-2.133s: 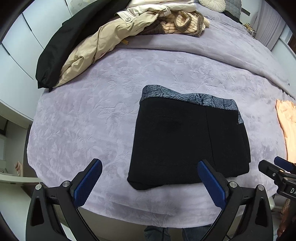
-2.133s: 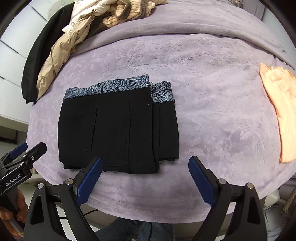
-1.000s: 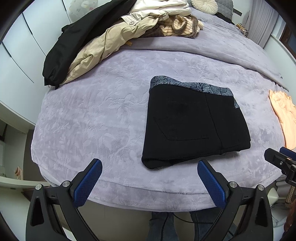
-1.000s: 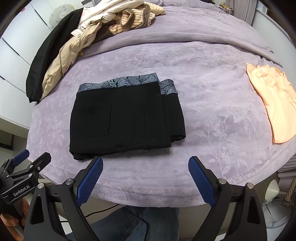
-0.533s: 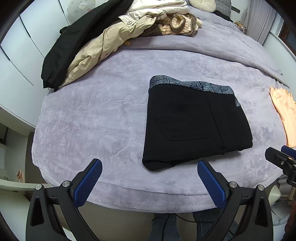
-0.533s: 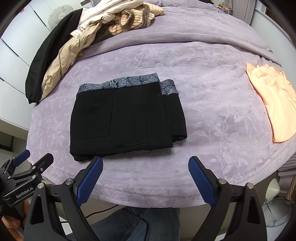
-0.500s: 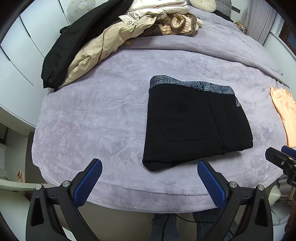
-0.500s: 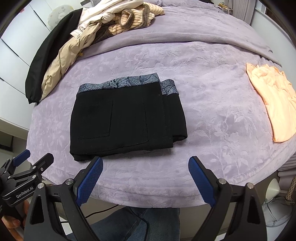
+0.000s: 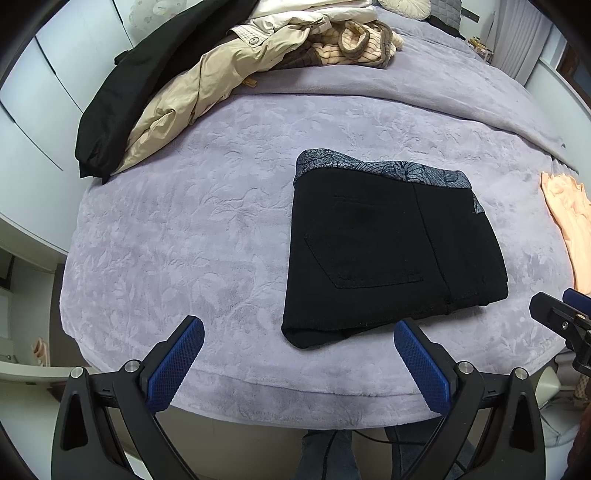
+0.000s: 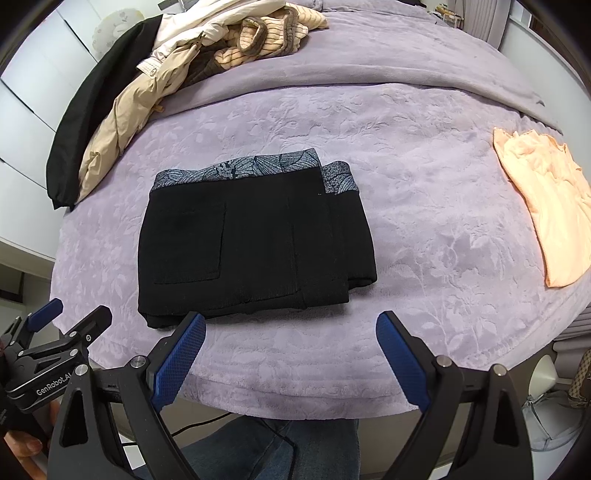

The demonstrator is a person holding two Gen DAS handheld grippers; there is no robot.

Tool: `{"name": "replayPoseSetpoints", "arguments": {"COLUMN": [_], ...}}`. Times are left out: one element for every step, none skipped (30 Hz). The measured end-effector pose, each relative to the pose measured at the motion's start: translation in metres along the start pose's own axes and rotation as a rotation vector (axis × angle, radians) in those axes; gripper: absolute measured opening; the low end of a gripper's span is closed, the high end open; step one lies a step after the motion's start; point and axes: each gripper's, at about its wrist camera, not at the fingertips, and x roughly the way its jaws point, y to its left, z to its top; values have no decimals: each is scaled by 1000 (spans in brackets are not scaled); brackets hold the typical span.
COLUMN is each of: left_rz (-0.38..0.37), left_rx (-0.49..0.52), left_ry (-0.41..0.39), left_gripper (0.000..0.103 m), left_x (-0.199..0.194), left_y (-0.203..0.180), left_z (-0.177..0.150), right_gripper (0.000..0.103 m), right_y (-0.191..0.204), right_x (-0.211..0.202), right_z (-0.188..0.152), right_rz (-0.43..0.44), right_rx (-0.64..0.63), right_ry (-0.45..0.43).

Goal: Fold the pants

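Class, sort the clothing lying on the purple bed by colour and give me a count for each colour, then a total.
Black: 2, the folded pants and a coat
Beige: 1, a jacket
Striped cream: 1, a knit
Peach: 1, a garment
Total: 5

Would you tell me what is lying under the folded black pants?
The black pants rest flat on the purple blanket, which shows all around them. Anything directly beneath is covered.

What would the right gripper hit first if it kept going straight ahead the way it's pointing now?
Probably the purple blanket just beyond the folded black pants. The right gripper is open and off the bed edge; the pants' near edge sits toward its left finger. Depth is unclear.
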Motion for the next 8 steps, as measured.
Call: {"name": "replayPoseSetpoints", "arguments": {"left_rz": [-2, -6, -8, -4, 2, 0, -5, -12], "left_rx": [-1, -1, 4, 9, 18, 23, 24, 22], "left_ry": [1, -2, -13, -22, -32, -33, -31, -26], "left_gripper": [103, 103, 103, 103, 103, 103, 103, 103], "left_x": [1, 1, 0, -1, -2, -3, -3, -3], "left_y": [0, 0, -1, -1, -2, -3, -2, -3], "left_z": [0, 1, 1, 2, 3, 4, 5, 6], "right_gripper": [95, 95, 95, 95, 95, 95, 95, 95], "right_y": [1, 1, 2, 3, 3, 4, 4, 5], "right_x": [0, 1, 1, 1, 1, 1, 1, 1], "right_z": [0, 0, 1, 1, 1, 1, 1, 2], "right_rz": [-2, -4, -6, -6, -6, -7, -7, -6], "right_rx": [-1, -2, -3, -4, -4, -3, -3, -3], "right_ry": [1, 1, 0, -1, 0, 0, 0, -1]}}
